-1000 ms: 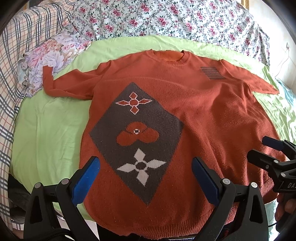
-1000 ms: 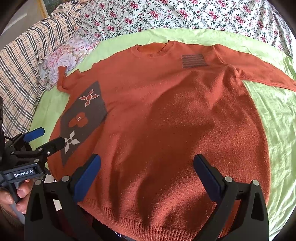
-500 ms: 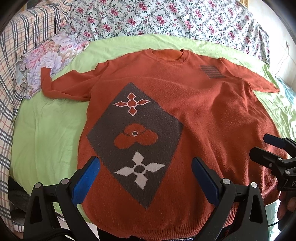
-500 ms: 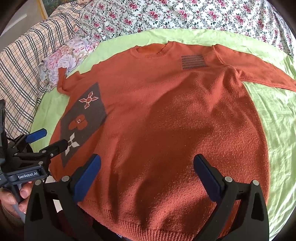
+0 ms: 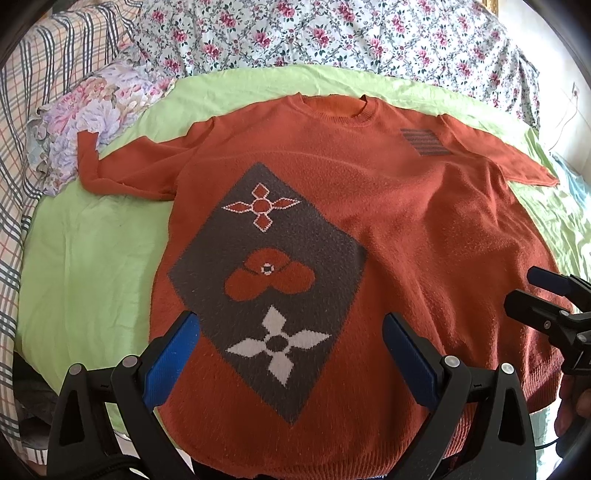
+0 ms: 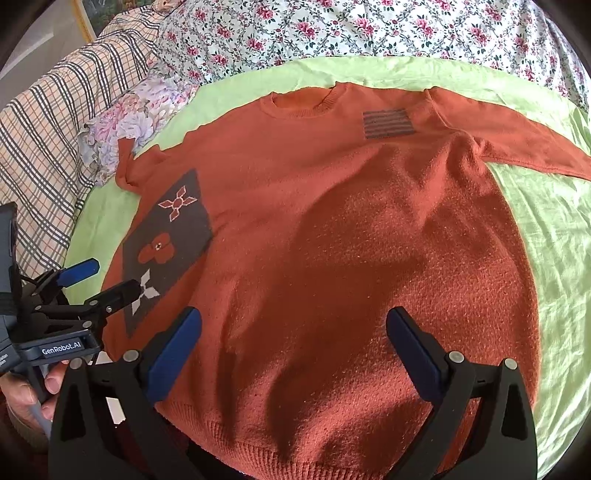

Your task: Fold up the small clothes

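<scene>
An orange knit sweater lies flat, front up, on a light green sheet, collar far, hem near me. It has a dark diamond patch with flower motifs on its left half and a striped patch by the right shoulder. Both sleeves spread outward. My left gripper is open and empty above the lower left of the sweater. My right gripper is open and empty above the lower right of the sweater. Each gripper shows in the other's view: the right one, the left one.
A flowered bedspread covers the far side. A plaid blanket and a pastel floral cloth lie at the left, touching the left sleeve's cuff. The bed's near edge is under the grippers.
Both grippers have drifted slightly; the sweater sits a little lower and to the left in the left wrist view. The sweater has not moved. Both grippers stay open.
</scene>
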The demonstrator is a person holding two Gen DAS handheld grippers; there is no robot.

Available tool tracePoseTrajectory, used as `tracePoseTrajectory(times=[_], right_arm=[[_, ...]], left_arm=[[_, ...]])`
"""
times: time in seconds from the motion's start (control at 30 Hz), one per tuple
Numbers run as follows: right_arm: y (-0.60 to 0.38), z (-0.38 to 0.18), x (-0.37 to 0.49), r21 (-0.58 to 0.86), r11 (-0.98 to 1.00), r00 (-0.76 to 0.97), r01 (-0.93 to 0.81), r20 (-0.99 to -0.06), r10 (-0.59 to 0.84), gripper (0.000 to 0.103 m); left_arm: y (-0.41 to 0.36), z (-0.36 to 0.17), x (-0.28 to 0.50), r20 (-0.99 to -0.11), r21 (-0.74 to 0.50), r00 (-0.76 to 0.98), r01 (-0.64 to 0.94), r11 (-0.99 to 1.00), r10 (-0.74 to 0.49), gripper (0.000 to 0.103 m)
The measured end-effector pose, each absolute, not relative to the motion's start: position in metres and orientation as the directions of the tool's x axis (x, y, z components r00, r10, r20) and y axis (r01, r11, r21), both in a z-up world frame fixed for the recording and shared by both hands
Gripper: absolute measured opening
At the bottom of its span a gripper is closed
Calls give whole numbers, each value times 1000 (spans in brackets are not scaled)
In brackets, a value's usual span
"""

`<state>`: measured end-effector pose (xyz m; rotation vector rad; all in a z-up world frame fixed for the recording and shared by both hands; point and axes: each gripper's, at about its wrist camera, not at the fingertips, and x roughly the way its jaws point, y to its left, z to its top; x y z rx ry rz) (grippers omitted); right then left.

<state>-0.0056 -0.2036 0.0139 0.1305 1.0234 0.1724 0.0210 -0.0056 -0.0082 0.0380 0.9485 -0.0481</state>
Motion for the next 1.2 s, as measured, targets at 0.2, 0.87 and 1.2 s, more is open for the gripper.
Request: tracePoseTrajectory(times=[0.2,0.87,1.2], right_arm=[[-210,13,0,162,984,531,-78,-828,179,100],[-325,45,18,264,961,680,83,-720,139,100],[-515,59,58,223,873,656,433,-742,-136,68]], left_arm=[[-6,-11,31,-816,-6,577,56,998,-37,99],[-4,-2,95,-820,-15,571,27,1000,-28,100],[-10,5,146,-834,-31,551,-24,999,-12,100]])
